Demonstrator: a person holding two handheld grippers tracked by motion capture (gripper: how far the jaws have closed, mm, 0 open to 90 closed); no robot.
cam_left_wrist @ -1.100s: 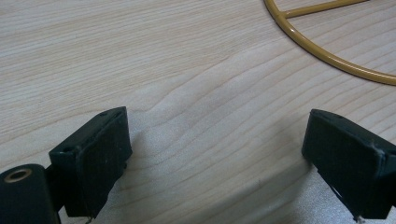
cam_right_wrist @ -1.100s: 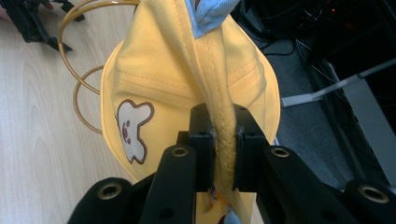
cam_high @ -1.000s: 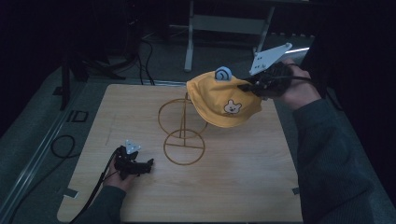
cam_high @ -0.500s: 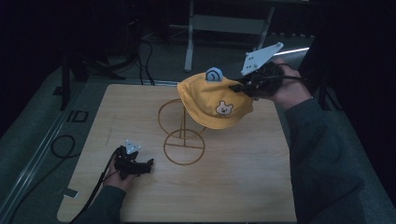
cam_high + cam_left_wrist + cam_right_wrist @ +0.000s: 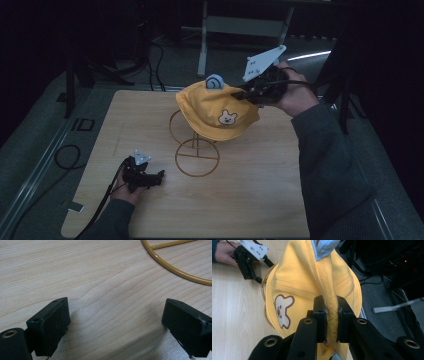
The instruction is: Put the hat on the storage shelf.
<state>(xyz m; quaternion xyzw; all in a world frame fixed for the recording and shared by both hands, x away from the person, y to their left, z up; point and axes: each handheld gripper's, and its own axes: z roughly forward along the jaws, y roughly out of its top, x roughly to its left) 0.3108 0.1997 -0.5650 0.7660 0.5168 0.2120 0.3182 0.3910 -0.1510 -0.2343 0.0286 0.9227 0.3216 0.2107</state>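
Observation:
A yellow child's cap (image 5: pixel 216 111) with a white bear patch and a blue ear hangs over the top ring of a gold wire stand (image 5: pixel 196 156) on the wooden table. My right gripper (image 5: pixel 241 94) is shut on the cap's right edge; in the right gripper view its jaws pinch a fold of the cap (image 5: pixel 312 282) at the right gripper (image 5: pixel 331 317). My left gripper (image 5: pixel 159 176) rests low on the table left of the stand's base, jaws open. In the left gripper view, the left gripper (image 5: pixel 115 315) has bare wood between its jaws, and the stand's base ring (image 5: pixel 175 270) curves at upper right.
The wooden table (image 5: pixel 125 115) ends near a dark floor with cables (image 5: pixel 67 155) at the left. A metal frame (image 5: pixel 240 25) stands behind the table. The person's sleeve (image 5: pixel 330 165) crosses the table's right side.
My right gripper has carried the cap leftward, from right of the stand to over its top ring. The left gripper has stayed put.

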